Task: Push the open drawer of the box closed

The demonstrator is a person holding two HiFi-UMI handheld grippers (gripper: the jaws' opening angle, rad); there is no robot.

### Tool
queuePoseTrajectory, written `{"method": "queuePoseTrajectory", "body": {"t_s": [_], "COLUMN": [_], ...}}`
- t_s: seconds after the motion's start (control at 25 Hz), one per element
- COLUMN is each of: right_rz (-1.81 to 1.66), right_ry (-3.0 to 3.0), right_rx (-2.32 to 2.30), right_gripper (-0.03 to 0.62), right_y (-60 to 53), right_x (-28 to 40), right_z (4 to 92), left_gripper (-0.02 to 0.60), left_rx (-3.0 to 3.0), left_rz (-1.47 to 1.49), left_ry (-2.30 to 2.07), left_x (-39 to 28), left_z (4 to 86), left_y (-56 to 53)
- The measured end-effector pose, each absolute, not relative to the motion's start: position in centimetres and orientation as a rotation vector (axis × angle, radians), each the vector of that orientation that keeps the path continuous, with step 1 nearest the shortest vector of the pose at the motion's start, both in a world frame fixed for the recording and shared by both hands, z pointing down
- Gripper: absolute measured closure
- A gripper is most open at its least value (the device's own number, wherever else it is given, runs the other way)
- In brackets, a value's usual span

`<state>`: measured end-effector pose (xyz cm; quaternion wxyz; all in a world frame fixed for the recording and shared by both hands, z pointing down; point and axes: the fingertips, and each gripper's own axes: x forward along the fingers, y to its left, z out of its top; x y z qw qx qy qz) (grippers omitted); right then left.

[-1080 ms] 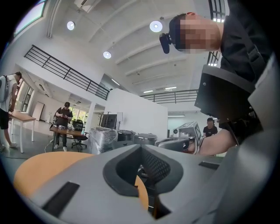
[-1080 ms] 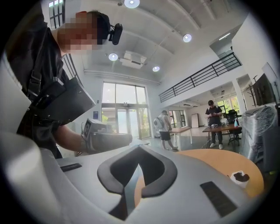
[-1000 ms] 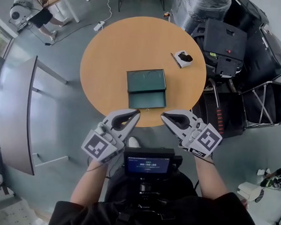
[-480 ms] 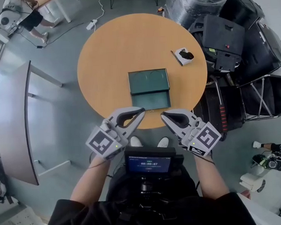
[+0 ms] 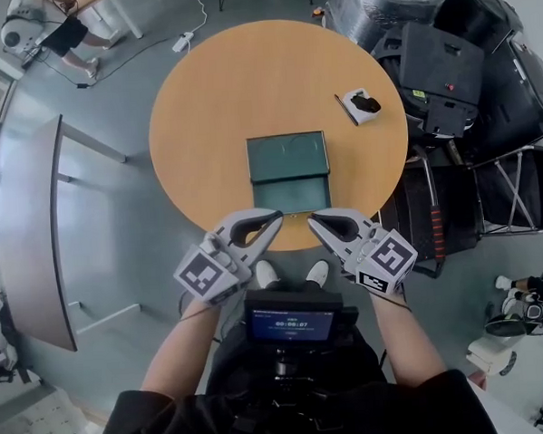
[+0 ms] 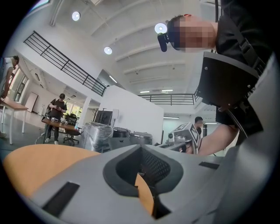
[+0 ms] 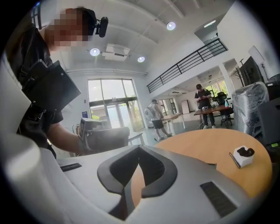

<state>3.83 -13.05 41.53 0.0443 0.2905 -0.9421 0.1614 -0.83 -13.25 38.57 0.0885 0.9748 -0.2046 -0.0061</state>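
Approach step: my left gripper [image 5: 273, 219] and right gripper [image 5: 314, 220] both have jaws together and hold nothing, tips near the drawer [image 5: 292, 196] front, with no contact that I can see. The green box [image 5: 286, 154] sits mid-worktop [image 5: 202, 97], drawer out toward me. Next, I'd say: set the tips on the drawer front and push straight in.
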Motion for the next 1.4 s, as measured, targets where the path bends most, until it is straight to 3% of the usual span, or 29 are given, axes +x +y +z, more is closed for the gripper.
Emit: {"method": "queuePoseTrajectory", "body": {"t_s": [0.24, 0.6, 1.0, 1.4], "right_rz": [0.612, 1.120, 1.345, 1.456], "right_ry": [-2.800, -2.564, -2.250, -2.179], "right_rx": [0.909, 0.872, 0.866, 0.968], "right_gripper": [0.579, 0.557, 0.495, 0.420], "right_y": [-14.6, -14.7, -13.9, -14.7], "right_x": [4.8, 4.7, 4.6, 4.4], "right_z": [47.5, 60.9, 72.5, 75.9], "left_gripper": [0.541, 0.541, 0.541, 0.541], "left_rx": [2.892, 2.846, 2.798, 2.763], "left_rz": [0.041, 0.061, 0.151, 0.230], "left_ry": [-0.620, -0.677, -0.727, -0.736], "left_x": [0.8, 1.4, 1.4, 1.7], "left_z": [42.7, 47.2, 53.4, 56.3], "left_y": [-13.5, -14.6, -15.2, -15.1]}}
